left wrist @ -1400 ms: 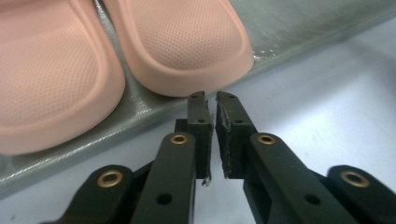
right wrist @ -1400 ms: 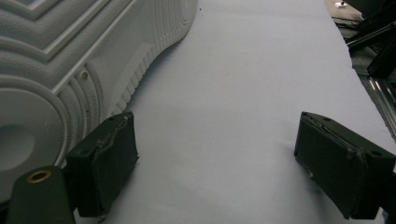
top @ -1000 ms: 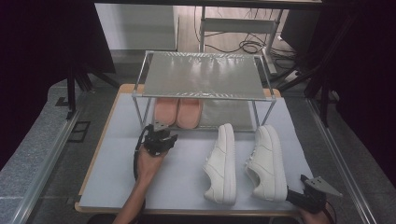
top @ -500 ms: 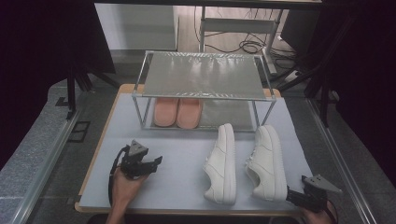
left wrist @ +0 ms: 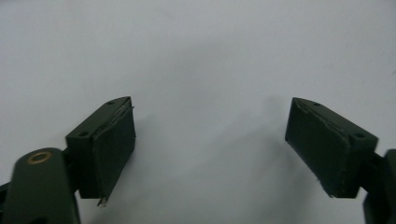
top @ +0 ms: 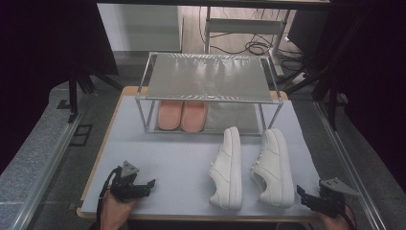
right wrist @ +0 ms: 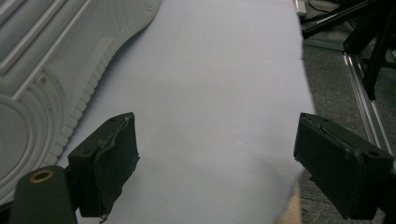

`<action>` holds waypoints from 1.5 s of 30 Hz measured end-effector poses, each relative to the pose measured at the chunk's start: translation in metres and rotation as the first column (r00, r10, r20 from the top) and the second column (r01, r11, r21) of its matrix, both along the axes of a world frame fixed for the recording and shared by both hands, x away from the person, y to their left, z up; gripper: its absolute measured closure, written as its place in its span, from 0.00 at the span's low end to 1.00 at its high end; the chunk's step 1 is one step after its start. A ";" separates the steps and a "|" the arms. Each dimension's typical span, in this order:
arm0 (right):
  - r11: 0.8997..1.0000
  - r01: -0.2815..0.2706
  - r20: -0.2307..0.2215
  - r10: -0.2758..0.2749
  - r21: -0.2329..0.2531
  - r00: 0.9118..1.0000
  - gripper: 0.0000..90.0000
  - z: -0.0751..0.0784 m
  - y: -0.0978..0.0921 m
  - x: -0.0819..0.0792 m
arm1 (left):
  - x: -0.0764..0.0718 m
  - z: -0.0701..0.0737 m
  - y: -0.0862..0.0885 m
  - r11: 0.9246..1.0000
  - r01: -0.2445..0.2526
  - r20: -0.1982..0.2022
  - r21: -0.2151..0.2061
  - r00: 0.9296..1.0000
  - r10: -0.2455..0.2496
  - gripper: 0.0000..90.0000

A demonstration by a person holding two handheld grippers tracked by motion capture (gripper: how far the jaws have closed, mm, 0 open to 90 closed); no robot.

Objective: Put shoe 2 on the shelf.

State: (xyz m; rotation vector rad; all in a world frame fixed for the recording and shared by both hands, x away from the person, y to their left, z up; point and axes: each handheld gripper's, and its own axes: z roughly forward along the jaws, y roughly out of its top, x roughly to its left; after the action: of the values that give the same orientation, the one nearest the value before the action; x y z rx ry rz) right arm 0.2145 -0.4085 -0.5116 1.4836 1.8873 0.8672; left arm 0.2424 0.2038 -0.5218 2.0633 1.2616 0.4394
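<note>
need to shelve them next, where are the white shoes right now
High view: the white shoes lie side by side on the table's right half, in front of the rack, toes toward it.

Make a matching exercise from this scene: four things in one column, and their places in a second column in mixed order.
Things:
1. pink slippers
2. white sneakers
3. left gripper
4. right gripper

Places:
A. near right corner of the table
B. lower shelf of the rack
C. near left corner of the table
D. open table in front of the rack

Pairs: 1-B, 2-D, 3-C, 4-A
</note>
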 end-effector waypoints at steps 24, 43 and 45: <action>0.992 -0.063 -0.037 0.067 0.113 0.997 0.15 0.054 0.005 0.013 | -0.005 -0.004 -0.002 1.000 -0.015 0.045 0.017 0.999 0.014 0.19; 0.978 -0.195 -0.026 0.197 0.077 0.980 0.82 0.080 0.029 0.010 | -0.005 -0.004 -0.002 1.000 -0.018 0.046 0.017 0.999 0.017 0.19; 0.968 -0.238 -0.030 0.241 0.073 0.970 0.92 0.082 0.037 0.012 | -0.005 -0.004 -0.002 1.000 -0.018 0.046 0.017 0.999 0.018 0.19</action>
State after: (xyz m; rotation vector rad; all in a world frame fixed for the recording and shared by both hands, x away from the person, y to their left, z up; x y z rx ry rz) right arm 0.2264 -0.3719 -0.4292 1.3374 2.1159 1.0291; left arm 0.2377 0.2013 -0.5263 2.0460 1.2543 0.5044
